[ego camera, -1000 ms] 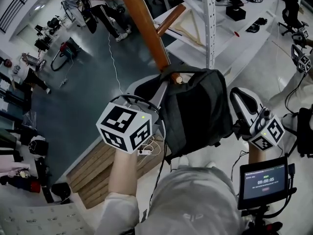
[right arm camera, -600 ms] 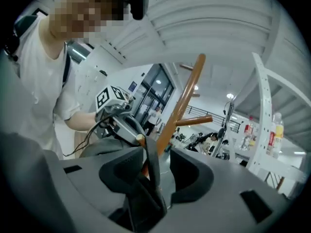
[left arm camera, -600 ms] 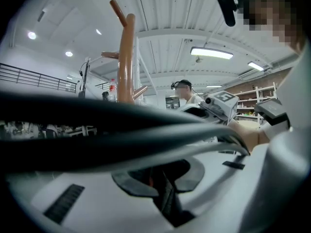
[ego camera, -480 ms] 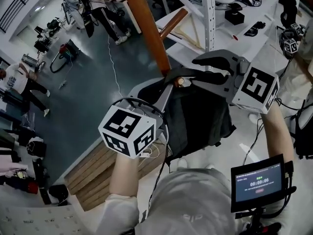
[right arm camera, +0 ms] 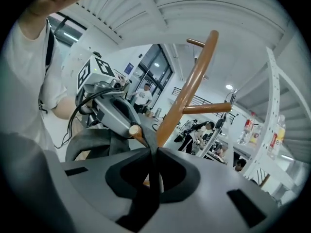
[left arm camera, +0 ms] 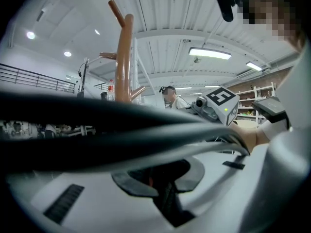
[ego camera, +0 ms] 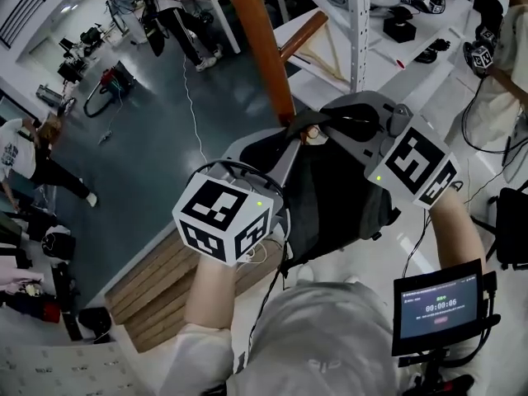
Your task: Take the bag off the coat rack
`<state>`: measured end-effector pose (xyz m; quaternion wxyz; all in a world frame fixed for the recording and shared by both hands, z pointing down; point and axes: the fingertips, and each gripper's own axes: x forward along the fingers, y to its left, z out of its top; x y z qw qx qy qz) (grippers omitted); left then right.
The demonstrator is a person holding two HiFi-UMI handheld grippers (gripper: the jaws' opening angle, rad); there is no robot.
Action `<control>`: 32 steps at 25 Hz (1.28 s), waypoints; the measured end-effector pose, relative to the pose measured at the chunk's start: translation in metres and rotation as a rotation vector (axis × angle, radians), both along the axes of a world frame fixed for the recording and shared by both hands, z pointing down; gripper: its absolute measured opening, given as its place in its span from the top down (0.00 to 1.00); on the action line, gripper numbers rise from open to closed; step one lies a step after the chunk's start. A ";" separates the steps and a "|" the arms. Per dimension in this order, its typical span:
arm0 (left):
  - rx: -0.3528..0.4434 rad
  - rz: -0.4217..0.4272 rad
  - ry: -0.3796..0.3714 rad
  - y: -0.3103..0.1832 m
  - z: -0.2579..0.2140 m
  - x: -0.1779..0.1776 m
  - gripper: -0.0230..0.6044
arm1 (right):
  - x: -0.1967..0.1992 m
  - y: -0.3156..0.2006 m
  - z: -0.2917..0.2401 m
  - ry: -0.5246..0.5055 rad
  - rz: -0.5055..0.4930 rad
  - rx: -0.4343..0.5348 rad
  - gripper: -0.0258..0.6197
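Note:
A dark grey bag (ego camera: 334, 200) hangs by its strap from a peg (ego camera: 311, 135) of the brown wooden coat rack (ego camera: 262, 48). My left gripper (ego camera: 288, 144) reaches up from below left and is shut on a dark part of the bag (left arm camera: 164, 186) just under the peg. From the right, my right gripper (ego camera: 320, 128) reaches the peg. Its jaws are closing, and the pads pinch the strap (right arm camera: 153, 171) where it runs over the peg's tip (right arm camera: 134, 129). In the right gripper view the left gripper (right arm camera: 108, 107) sits just behind the peg.
White metal shelving (ego camera: 356, 31) stands right behind the rack. A wooden pallet (ego camera: 161, 283) lies on the floor at lower left. People stand at the far left (ego camera: 33, 159) and at the right edge (ego camera: 505, 73). A small screen (ego camera: 437, 308) hangs at my lower right.
My right gripper rose from low beside the bag to the peg, spread wide, then came in on the strap. The left gripper and the bag kept their place.

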<state>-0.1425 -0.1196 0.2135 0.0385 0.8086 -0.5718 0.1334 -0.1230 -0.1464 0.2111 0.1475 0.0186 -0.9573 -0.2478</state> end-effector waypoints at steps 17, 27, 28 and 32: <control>0.039 0.173 -0.053 0.039 -0.040 0.058 0.90 | 0.061 0.043 -0.042 -0.080 0.028 -0.032 0.88; -0.018 0.308 0.008 0.051 -0.003 0.093 0.90 | 0.098 0.059 -0.007 -0.016 0.074 -0.080 0.88; -0.031 0.319 0.014 0.049 0.004 0.098 0.90 | 0.102 0.057 0.000 -0.008 0.085 -0.090 0.88; -0.084 0.356 0.035 0.039 0.035 0.114 0.90 | 0.119 0.048 0.032 0.017 0.145 -0.145 0.88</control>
